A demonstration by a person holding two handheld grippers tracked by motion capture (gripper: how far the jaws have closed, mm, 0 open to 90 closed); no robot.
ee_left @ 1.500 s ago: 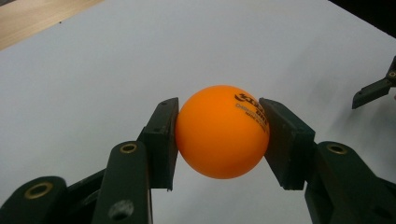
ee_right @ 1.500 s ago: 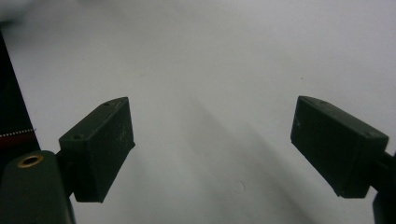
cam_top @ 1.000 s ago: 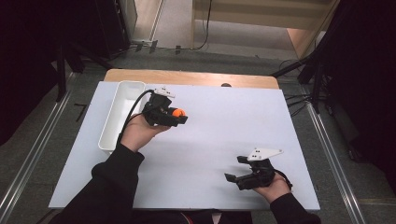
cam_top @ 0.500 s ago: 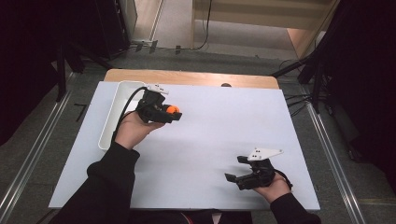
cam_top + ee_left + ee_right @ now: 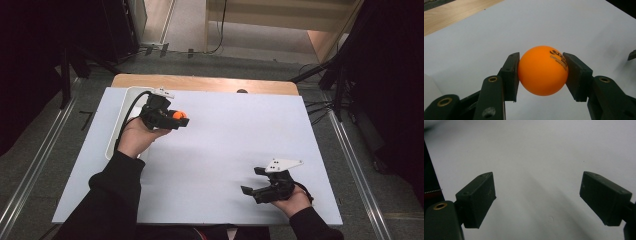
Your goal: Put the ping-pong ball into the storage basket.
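Note:
An orange ping-pong ball [image 5: 542,70] with dark print sits squeezed between both pads of my left gripper [image 5: 541,75]. From above, that left gripper [image 5: 176,118] hovers at the table's far left with the orange ball [image 5: 179,115] in it, just right of a white tray [image 5: 116,131]. My right gripper [image 5: 253,181] rests near the front right of the white table sheet, jaws wide apart. In the right gripper view the right gripper [image 5: 537,197] has bare white surface between its pads.
The white sheet [image 5: 225,135] covers most of the table; a strip of bare wood [image 5: 205,84] runs along the far edge. Dark stands and cables flank the table on both sides.
My left hand has drifted slightly left toward the tray with the ball still gripped. The right hand has not moved.

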